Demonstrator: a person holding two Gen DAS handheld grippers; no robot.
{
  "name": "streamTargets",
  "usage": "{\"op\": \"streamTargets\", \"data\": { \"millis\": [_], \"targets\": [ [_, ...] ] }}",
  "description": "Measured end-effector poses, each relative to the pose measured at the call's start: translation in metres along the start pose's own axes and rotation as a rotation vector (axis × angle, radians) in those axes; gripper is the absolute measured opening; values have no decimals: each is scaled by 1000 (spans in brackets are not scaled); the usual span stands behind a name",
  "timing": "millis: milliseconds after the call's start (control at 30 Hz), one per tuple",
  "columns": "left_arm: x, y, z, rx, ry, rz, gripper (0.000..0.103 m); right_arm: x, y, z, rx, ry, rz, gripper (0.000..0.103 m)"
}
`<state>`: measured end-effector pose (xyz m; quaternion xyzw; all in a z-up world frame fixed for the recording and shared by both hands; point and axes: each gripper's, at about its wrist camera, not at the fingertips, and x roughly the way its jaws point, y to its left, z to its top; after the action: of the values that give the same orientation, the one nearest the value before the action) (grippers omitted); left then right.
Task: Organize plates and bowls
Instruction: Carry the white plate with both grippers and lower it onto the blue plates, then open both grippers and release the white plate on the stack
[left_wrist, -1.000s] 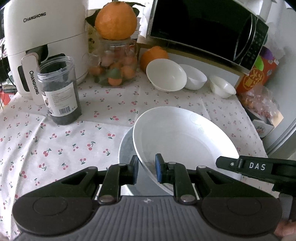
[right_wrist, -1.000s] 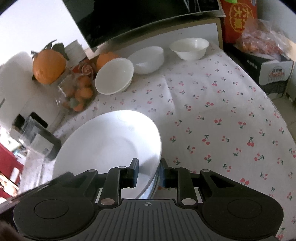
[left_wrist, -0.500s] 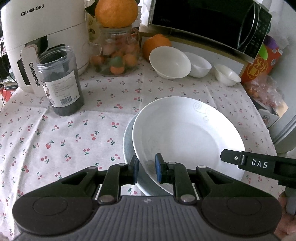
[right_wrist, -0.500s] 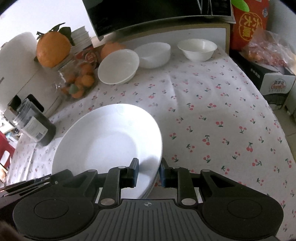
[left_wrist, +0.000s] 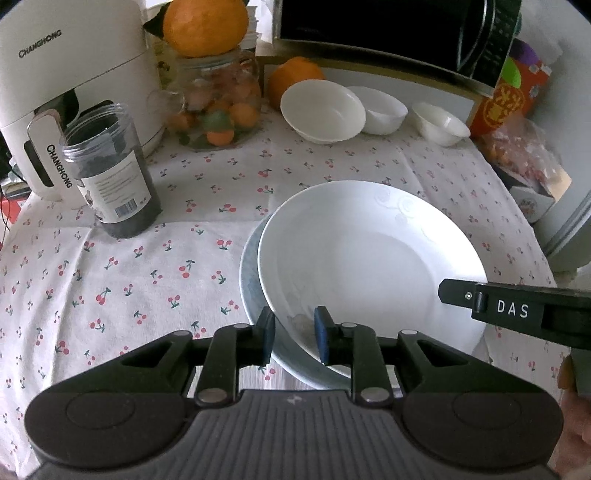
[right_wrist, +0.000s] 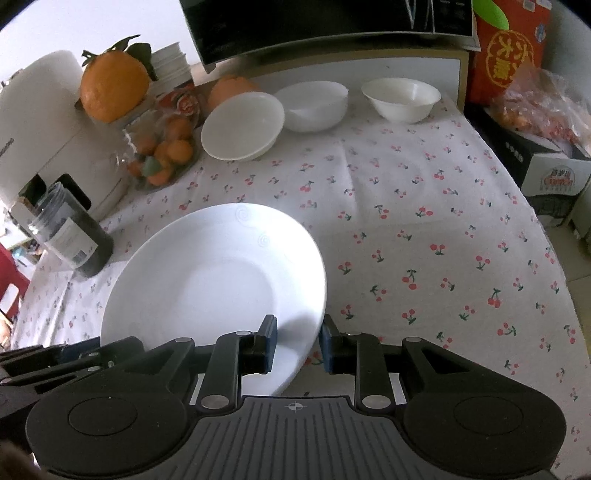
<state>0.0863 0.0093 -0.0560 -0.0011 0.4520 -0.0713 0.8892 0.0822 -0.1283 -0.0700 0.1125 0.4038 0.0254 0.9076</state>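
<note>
The left tool (left_wrist: 294, 339) straddles the near-left rim of a white plate (left_wrist: 369, 258), and its jaws are opening; the rim stands between the blue pads with a gap showing on either side, so they no longer press on it. The right tool (right_wrist: 297, 345) straddles the same plate's near-right rim, its pads set a little apart with the edge between them; I cannot tell whether they pinch it. The white plate lies on top of a grey plate (left_wrist: 255, 291), whose edge shows along the left side, both on the table (right_wrist: 424, 229) with its cherry-print cloth. At the far side stand three white bowls in a row: a large bowl (right_wrist: 242, 125) tilted on its side and leaning on a middle bowl (right_wrist: 314, 105), and a small bowl (right_wrist: 400, 98) apart to the right. To the far left are a dark jar (left_wrist: 110, 173), a glass jar of small oranges (left_wrist: 218, 103) with a big orange (left_wrist: 205, 26) on top, and a white appliance (left_wrist: 70, 81). A microwave (left_wrist: 399, 29) sits behind the bowls.
</note>
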Motion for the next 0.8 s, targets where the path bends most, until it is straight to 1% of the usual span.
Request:
{"op": "streamTargets", "data": {
  "millis": [267,333,400,500,633,667,700,733,767,800],
  "targets": [
    [-5,-6,-3,77,1,3,24,-3,0,1,-20,8,2,26],
    [-7,-9,-4,112,-4,24,25,-3,1,0,-29,15,15,26],
    [-7,-11,-6,142,6,52,30,-2,4,-1,-37,22,17,26],
    [-6,-9,-7,158,8,43,31,-3,9,-3,-73,12,4,26],
    [-9,-7,-8,161,4,23,32,-4,10,-3,-80,20,2,26],
    [-9,-7,-8,163,2,21,33,-4,9,-2,-75,25,10,32],
    [-9,-7,-7,162,1,17,34,-4,8,-1,-65,30,18,41],
    [-10,-7,-7,158,1,14,38,-5,6,0,-51,31,25,46],
    [-10,-7,-7,153,-1,11,46,-6,5,1,-43,28,28,56],
    [-10,-6,-6,148,-3,8,50,-8,5,2,-38,23,30,61]
  ]
}}
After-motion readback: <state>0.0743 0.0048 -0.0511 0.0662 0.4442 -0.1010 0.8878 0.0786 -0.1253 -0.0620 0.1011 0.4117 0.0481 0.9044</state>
